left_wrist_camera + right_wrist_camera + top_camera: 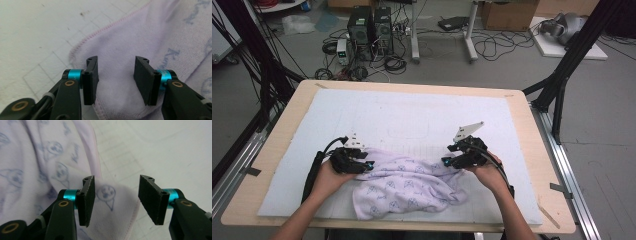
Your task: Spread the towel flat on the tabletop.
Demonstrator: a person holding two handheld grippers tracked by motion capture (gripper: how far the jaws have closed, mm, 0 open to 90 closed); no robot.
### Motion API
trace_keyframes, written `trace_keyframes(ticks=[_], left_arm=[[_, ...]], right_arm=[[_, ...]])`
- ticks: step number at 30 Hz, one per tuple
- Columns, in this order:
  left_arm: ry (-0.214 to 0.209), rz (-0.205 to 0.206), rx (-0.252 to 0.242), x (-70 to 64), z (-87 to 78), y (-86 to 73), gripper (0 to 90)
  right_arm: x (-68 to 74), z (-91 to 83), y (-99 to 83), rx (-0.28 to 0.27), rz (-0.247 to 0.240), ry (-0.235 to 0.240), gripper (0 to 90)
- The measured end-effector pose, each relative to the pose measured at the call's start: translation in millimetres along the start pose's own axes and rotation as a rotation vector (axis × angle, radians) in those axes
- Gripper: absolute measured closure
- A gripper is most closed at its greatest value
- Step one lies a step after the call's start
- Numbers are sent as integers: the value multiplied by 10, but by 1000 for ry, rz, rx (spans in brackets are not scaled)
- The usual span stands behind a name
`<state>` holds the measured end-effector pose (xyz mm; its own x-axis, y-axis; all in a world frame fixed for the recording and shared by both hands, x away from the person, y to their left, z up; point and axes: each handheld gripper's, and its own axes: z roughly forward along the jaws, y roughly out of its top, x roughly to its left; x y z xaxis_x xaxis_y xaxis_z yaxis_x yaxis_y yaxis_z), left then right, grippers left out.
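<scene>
Both grippers, left (115,80) and right (115,200), gape wide over towel (404,187) corners.

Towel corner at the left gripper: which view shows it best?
The left gripper view: the towel corner lies between open jaws, its stitched hem sharp. The high view shows the whole crumpled towel; the right gripper view shows the opposite corner.

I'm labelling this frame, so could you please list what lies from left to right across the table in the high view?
Left gripper → lilac printed towel → right gripper, all on the white mat.
</scene>
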<state>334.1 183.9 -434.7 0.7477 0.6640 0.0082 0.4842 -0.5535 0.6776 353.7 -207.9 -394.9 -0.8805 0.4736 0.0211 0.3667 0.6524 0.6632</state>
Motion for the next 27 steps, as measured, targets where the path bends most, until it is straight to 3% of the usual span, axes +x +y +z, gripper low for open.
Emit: trace_keyframes(ticks=[1, 2, 3, 4, 5, 6, 7, 12, 13, 14, 15, 18, 20, 23, 24, 25, 26, 27], left_arm=[[-10, 3, -1, 2, -6, 3, 656], [-16, 8, -9, -4, -5, 1, 656], [-28, 18, -7, -11, -5, 2, 716], [-32, 23, -7, -14, -6, 3, 762], [-38, 26, -6, -16, -5, 5, 851], [-38, 26, -6, -16, -5, 5, 863], [-36, 23, -6, -16, -9, 5, 871], [-24, 19, -18, 3, -29, 16, 880], [-17, 2, -41, 22, -48, 29, 881], [-10, -5, -52, 40, -64, 44, 881], [-2, -19, -68, 80, -99, 83, 882], [19, -52, -120, 193, -175, 230, 883], [54, -67, -161, 285, -244, 398, 884], [143, -49, -216, 428, -372, 735, 884], [208, -36, -267, 541, -461, 967, 883], [251, -28, -300, 618, -516, 1110, 865], [284, -33, -319, 666, -544, 1196, 865], [311, -74, -323, 743, -562, 1298, 787]], right_arm=[[-55, 97, -79, 25, 27, 38, 508], [-55, 97, -79, 25, 27, 38, 508], [-58, 121, -114, 37, 27, 48, 559], [-56, 154, -166, 62, 39, 85, 608], [-48, 186, -208, 102, 64, 136, 752], [-48, 186, -208, 102, 64, 136, 752], [0, 150, -231, 60, 33, 138, 836], [31, 92, -262, 58, 38, 161, 872], [10, 34, -257, 24, 41, 150, 877], [10, 34, -257, 24, 41, 150, 877], [-41, -18, -238, -12, 51, 133, 880], [-108, -79, -172, -16, 61, 94, 883], [-210, -192, -65, -56, 68, 50, 886], [-380, -399, 163, -106, 69, -40, 888], [-429, -465, 240, -125, 73, -76, 888], [-612, -683, 500, -218, 86, -176, 878], [-612, -683, 500, -218, 86, -176, 878], [-656, -727, 557, -242, 98, -214, 839]])
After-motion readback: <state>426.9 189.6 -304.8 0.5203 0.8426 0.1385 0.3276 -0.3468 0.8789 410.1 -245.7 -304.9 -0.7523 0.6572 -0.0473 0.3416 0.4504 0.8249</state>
